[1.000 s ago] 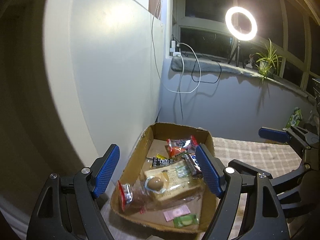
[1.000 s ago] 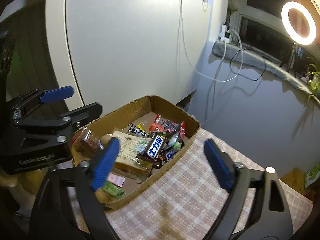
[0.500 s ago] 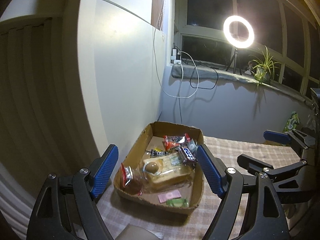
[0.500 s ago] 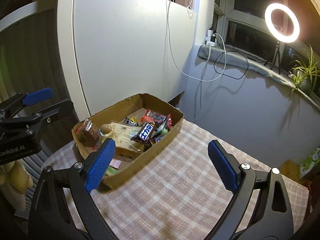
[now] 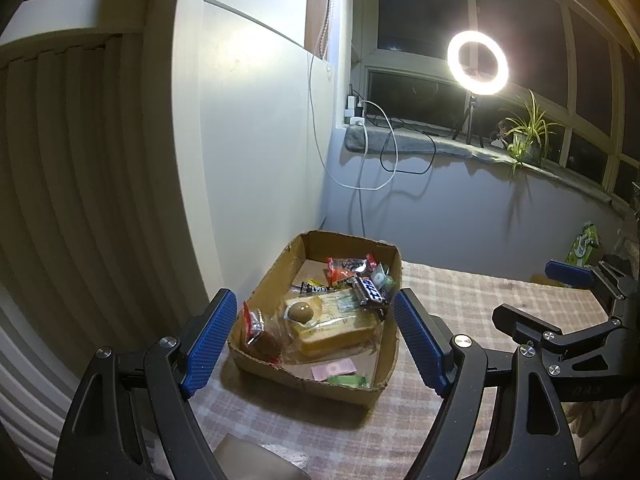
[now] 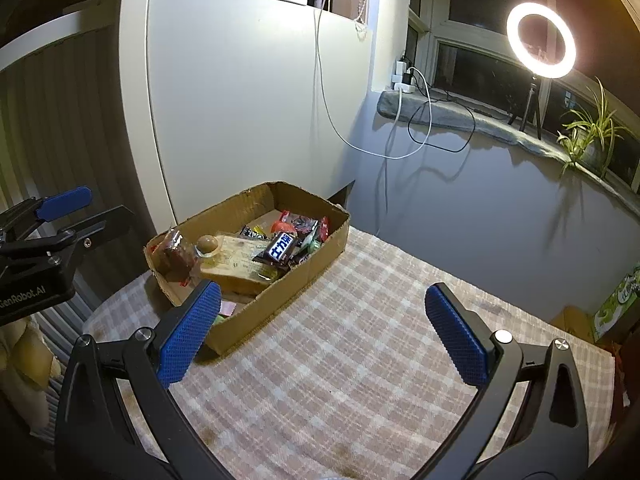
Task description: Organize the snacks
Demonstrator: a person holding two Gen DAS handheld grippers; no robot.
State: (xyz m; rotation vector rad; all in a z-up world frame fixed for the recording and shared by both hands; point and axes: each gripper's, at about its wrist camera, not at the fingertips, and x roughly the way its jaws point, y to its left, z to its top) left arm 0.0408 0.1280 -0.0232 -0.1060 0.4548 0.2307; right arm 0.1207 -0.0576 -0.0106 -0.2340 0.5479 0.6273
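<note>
left gripper (image 5: pixel 316 340) jaws wide apart, nothing between the pads, pointing forward and slightly down; right gripper (image 6: pixel 322 336) jaws opening, nothing between them, tilted down likewise.

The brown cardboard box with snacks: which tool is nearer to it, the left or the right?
Left. The left tool hangs just before the brown cardboard box, framing its near end. The right tool, its jaws opening and empty, is beside the box over the checked tablecloth.

Both tools share one build: the left gripper (image 5: pixel 314 342) and the right gripper (image 6: pixel 322 330) have black angular frames with triangular cut-outs, round silver screws at the joints, and blue knurled pads on the fingers (image 6: pixel 188 334). White "GenRobot.AI" lettering marks the left body.
</note>
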